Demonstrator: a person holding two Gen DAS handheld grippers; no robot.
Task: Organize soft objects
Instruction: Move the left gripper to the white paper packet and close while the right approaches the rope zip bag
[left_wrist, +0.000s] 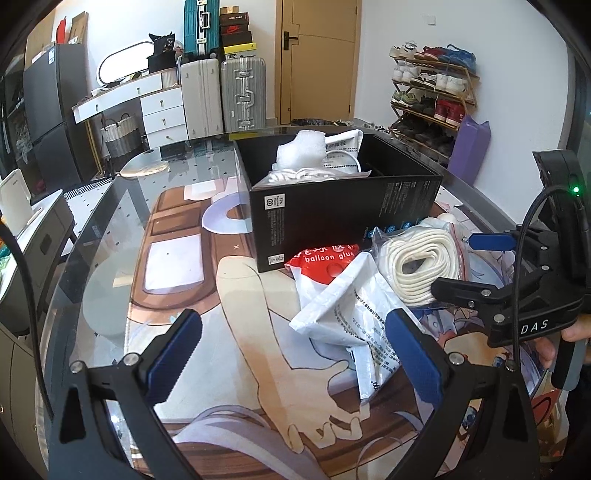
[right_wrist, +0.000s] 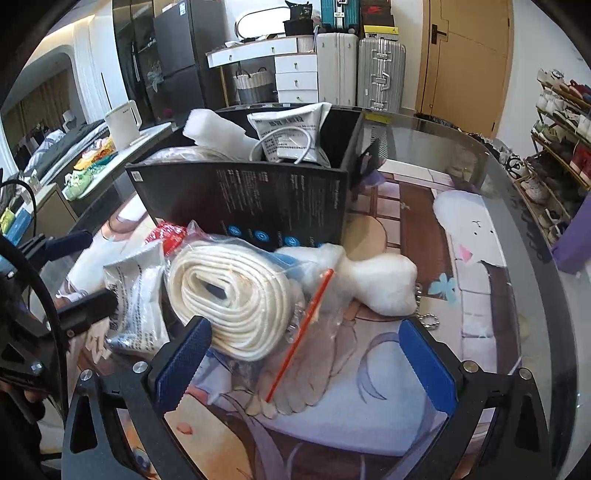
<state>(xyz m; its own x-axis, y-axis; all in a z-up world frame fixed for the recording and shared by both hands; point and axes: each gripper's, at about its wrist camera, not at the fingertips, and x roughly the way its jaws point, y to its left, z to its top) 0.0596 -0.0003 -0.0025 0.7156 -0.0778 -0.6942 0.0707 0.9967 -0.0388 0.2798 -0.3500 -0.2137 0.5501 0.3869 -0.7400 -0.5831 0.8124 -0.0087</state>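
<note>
A black box (left_wrist: 343, 206) stands on the printed table mat and holds white foam (left_wrist: 301, 149) and a white pouch (right_wrist: 291, 129). In front of it lie a coil of white rope in a clear zip bag (left_wrist: 421, 266), a white printed pouch (left_wrist: 347, 314) and a red balloon-glue packet (left_wrist: 321, 258). My left gripper (left_wrist: 291, 354) is open, its right finger beside the white pouch. My right gripper (right_wrist: 306, 358) is open just short of the rope bag (right_wrist: 236, 295). A white foam piece (right_wrist: 384, 284) lies right of the rope.
The glass table's curved edge (right_wrist: 532, 229) runs along the right, with a shoe rack (left_wrist: 432, 96) and a purple bag (left_wrist: 471, 147) beyond it. Suitcases (left_wrist: 221, 96), white drawers and a door stand at the back wall. A metal ball chain (right_wrist: 428, 317) lies on the mat.
</note>
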